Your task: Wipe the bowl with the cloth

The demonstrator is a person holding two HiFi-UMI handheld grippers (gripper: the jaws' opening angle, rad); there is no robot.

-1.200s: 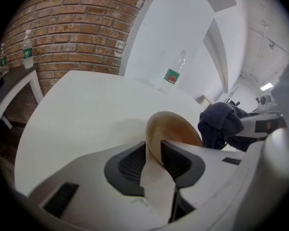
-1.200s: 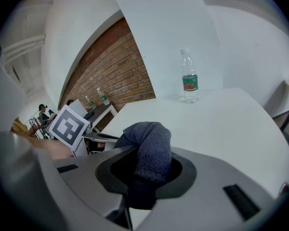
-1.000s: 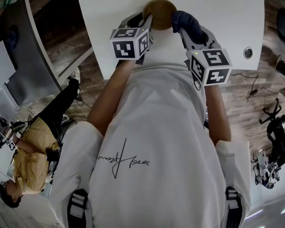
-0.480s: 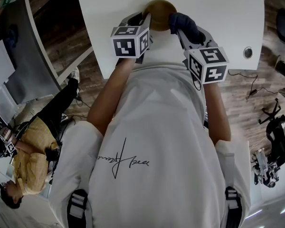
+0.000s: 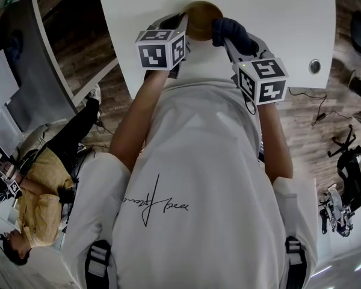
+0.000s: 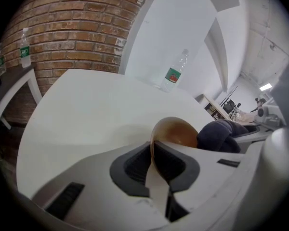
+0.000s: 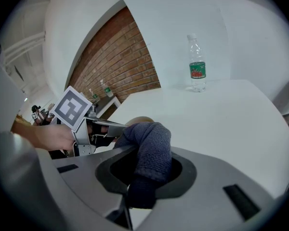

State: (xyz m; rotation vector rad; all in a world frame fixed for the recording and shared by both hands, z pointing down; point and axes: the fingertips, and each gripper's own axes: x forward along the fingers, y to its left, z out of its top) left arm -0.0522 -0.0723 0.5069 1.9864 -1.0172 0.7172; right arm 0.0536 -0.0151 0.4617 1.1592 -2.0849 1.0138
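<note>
A brown wooden bowl [image 5: 201, 11] stands on the white table [image 5: 277, 17], near its front edge. My left gripper [image 5: 183, 24] reaches it from the left. Its jaws have just been closing, and in the left gripper view they [image 6: 154, 150] pinch the rim of the bowl [image 6: 178, 133]. My right gripper [image 5: 227, 35] is shut on a dark blue cloth [image 5: 233, 32], just right of the bowl. In the right gripper view the cloth [image 7: 151, 148] bulges out of the gripper [image 7: 144, 170] and hides most of the bowl [image 7: 137, 121].
A clear water bottle [image 6: 175, 73] [image 7: 197, 64] stands at the far side of the table. A brick wall [image 6: 72, 28] lies beyond. Another bottle [image 6: 24, 47] stands on a side table at left. A seated person [image 5: 39, 203] is on the floor side, lower left.
The left gripper's marker cube has shifted slightly left and up at the bowl's rim. The right gripper with the cloth has edged a little nearer the bowl.
</note>
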